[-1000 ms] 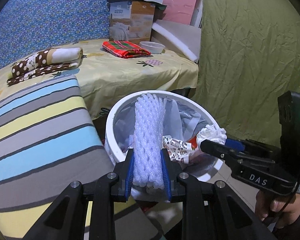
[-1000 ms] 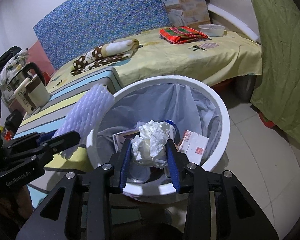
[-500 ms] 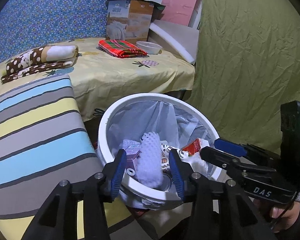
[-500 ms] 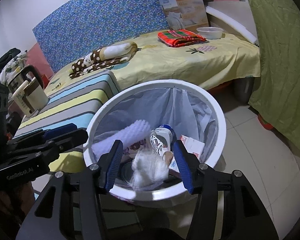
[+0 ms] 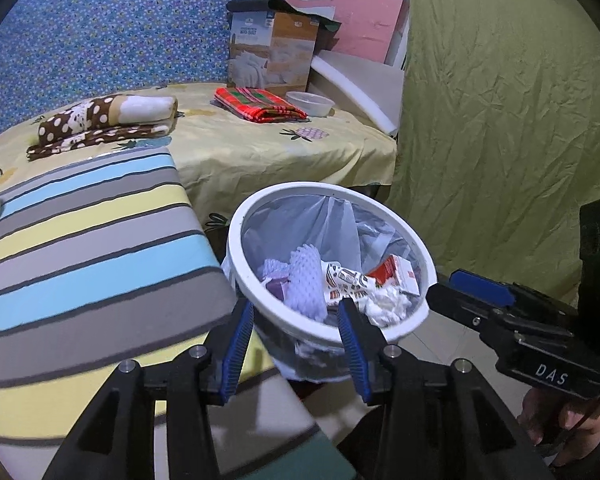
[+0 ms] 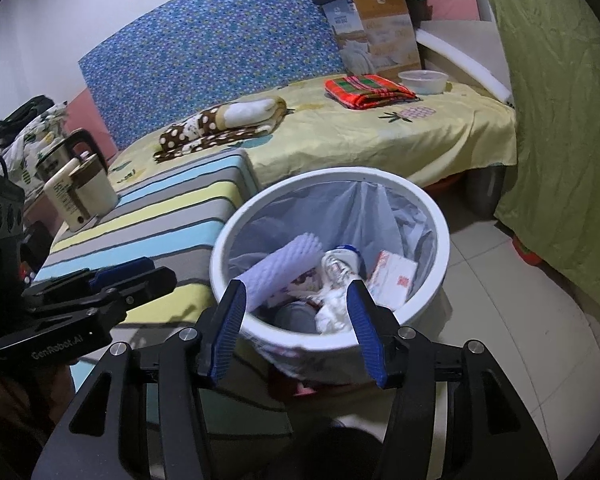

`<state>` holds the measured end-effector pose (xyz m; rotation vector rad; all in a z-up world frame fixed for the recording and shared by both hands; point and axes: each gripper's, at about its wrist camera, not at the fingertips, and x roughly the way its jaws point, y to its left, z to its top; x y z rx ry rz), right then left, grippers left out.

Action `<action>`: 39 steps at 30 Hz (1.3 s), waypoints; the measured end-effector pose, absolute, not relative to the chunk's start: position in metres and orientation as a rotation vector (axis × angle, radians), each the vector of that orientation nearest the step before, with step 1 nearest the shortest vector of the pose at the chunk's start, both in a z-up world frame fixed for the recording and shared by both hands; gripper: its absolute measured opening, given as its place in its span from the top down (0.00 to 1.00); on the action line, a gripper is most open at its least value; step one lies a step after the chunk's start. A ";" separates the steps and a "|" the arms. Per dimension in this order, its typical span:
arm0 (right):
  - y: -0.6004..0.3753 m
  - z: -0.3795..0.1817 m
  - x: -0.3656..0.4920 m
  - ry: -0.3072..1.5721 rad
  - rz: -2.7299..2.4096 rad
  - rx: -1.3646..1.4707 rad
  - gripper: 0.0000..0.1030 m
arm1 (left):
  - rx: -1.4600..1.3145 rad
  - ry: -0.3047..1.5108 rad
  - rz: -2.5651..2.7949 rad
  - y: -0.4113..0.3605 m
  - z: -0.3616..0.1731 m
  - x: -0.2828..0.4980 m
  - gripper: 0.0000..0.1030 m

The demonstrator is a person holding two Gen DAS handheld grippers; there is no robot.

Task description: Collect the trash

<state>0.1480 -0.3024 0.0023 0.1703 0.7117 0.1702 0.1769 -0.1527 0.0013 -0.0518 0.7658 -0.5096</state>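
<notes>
looking mostly done: foam sleeve (image 5: 306,280) and crumpled tissue (image 6: 332,312) sitting in the bin (image 5: 236,240), left gripper (image 5: 296,344) and right gripper (image 6: 296,328) both hanging open, gripping nothing, not seeing more trash lying around.

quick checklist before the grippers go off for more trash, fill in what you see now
1. Left gripper jaws open, nothing between them: ok.
2. Right gripper jaws open, nothing held: ok.
3. Foam net inside the trash bin: ok.
4. Crumpled tissue inside the bin: ok.
5. Bin upright with liner in place: ok.
6. More loose trash to collect: cannot tell, none shows in either view.
</notes>
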 end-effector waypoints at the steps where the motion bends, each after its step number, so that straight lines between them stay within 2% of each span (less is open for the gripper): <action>1: -0.299 0.003 0.145 0.710 0.173 0.162 0.47 | -0.047 0.759 -0.503 -0.150 0.003 0.170 0.58; 12: -0.271 0.008 0.116 0.697 0.232 0.115 0.47 | -0.026 0.703 -0.401 -0.118 0.017 0.119 0.57; 16: -0.264 0.009 0.108 0.691 0.248 0.108 0.47 | -0.020 0.690 -0.373 -0.109 0.019 0.103 0.52; 23: -0.252 0.012 0.095 0.677 0.264 0.086 0.47 | -0.024 0.676 -0.333 -0.093 0.017 0.076 0.52; 39: -0.243 0.015 0.081 0.650 0.271 0.061 0.47 | -0.032 0.657 -0.296 -0.081 0.018 0.056 0.52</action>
